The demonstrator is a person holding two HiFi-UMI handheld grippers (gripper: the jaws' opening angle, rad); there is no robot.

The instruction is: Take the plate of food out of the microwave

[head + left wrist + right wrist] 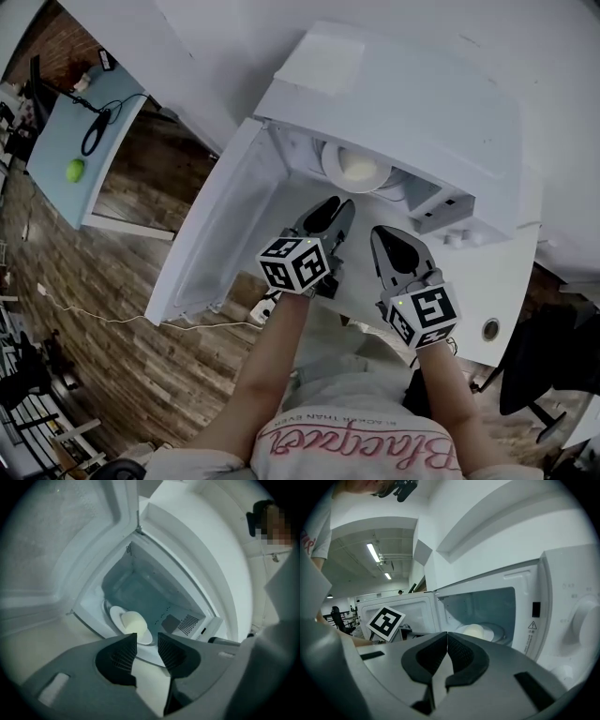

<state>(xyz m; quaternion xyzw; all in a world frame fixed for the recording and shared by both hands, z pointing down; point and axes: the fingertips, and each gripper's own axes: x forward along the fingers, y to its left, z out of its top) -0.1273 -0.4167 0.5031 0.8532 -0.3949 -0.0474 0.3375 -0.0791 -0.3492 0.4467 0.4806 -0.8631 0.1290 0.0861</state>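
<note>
Reach-in stage: the plate [330,171] of pale food [361,169] sits inside the open microwave [422,103], upper centre of the head view. The left gripper [330,211] faces it, fingers apart and empty — the right gripper [386,236] has them together on nothing. Next, probably: grip the plate's rim, level

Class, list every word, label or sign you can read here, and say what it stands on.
"Blacquer", perhaps: upside-down script on the person's shirt; the small line beside it is unreadable.
Warning triangle sign on the microwave front; the print under it is too small to read.
</note>
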